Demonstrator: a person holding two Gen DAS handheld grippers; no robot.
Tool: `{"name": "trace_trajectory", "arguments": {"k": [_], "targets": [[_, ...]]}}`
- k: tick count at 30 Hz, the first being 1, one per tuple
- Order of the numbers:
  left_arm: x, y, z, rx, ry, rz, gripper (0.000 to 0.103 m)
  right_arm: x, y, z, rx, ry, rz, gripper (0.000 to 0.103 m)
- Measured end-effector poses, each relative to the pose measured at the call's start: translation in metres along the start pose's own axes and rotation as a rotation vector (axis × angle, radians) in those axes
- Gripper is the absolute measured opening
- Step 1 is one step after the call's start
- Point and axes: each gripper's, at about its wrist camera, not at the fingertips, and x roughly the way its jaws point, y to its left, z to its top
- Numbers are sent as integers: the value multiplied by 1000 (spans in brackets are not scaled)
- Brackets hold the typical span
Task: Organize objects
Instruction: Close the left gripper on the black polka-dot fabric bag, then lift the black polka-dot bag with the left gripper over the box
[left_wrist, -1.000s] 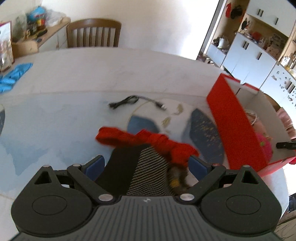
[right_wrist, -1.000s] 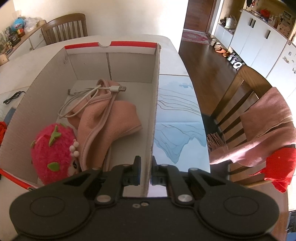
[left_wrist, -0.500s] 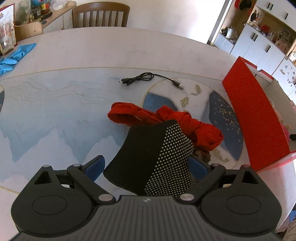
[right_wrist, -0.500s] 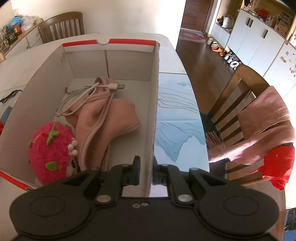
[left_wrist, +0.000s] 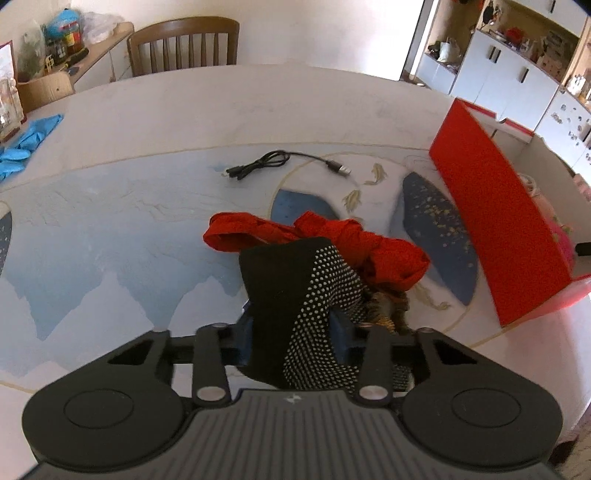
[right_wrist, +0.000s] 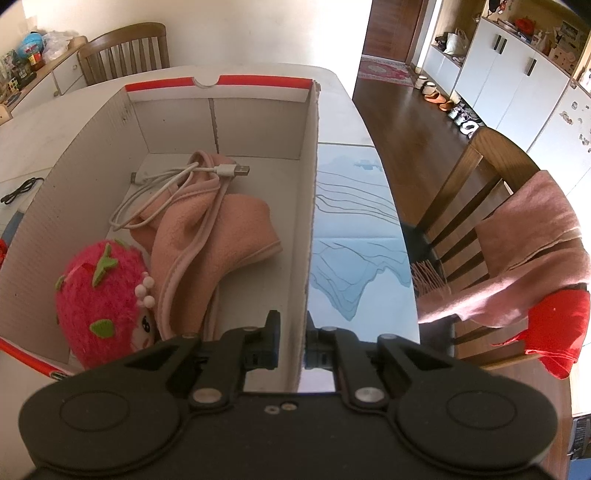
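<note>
Left wrist view: left gripper (left_wrist: 295, 334) closing its jaws around a black dotted sock (left_wrist: 295, 295), the blue pads now against the cloth where a second earlier they stood wide; one red cloth (left_wrist: 325, 240) at 12 o'clock of the sock, one black cable (left_wrist: 280, 164) farther at 12, red box (left_wrist: 495, 229) at 2 o'clock, all on the table (left_wrist: 184, 122). Right wrist view alone shows the box interior: one white cable (right_wrist: 177, 184), one pink cloth (right_wrist: 218, 236), one strawberry doll (right_wrist: 99, 299). Right gripper (right_wrist: 291, 343), unchanged, pinches the box wall narrowly.
</note>
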Motion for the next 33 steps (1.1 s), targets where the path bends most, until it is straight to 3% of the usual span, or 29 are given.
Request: {"name": "trace_trajectory", "arguments": {"k": [7, 19, 33], "targets": [[-25, -12, 4, 25, -37, -72, 23, 0, 0, 0, -3, -2, 7, 10], [-87, -28, 53, 24, -218, -181, 22, 1, -1, 0, -12, -3, 13, 6], [-60, -107, 107, 188, -181, -288, 22, 1, -4, 2, -20, -5, 20, 4]]}}
